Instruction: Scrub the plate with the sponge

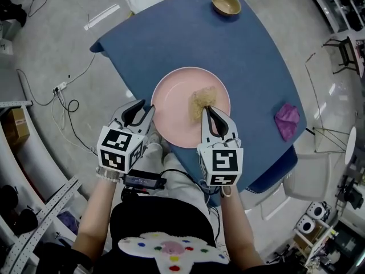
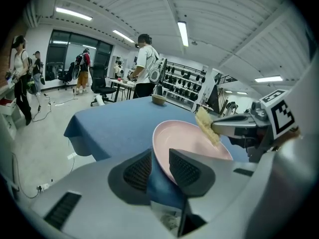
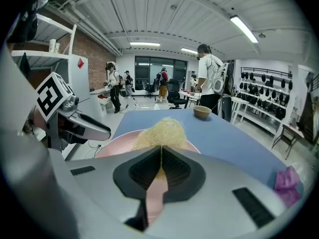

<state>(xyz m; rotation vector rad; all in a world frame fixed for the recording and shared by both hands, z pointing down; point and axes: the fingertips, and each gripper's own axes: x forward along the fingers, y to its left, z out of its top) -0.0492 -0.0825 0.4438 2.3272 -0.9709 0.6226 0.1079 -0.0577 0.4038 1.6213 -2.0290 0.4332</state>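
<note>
A pink plate (image 1: pixel 177 104) lies on the blue table (image 1: pixel 171 39) near its front edge. A tan, fibrous sponge (image 1: pixel 202 100) rests on the right half of the plate, and my right gripper (image 1: pixel 207 108) is shut on it. In the right gripper view the sponge (image 3: pixel 162 132) bulges out beyond the closed jaws over the plate (image 3: pixel 112 148). My left gripper (image 1: pixel 147 106) is at the plate's left rim. In the left gripper view its jaws (image 2: pixel 160 166) stand apart, one on each side of the plate's rim (image 2: pixel 162 148), with blue table showing in the gap.
A tan bowl (image 1: pixel 226 3) stands at the table's far edge. A crumpled purple cloth (image 1: pixel 287 120) lies near the right edge. Cables run over the floor at the left. Several people stand far off beyond the table.
</note>
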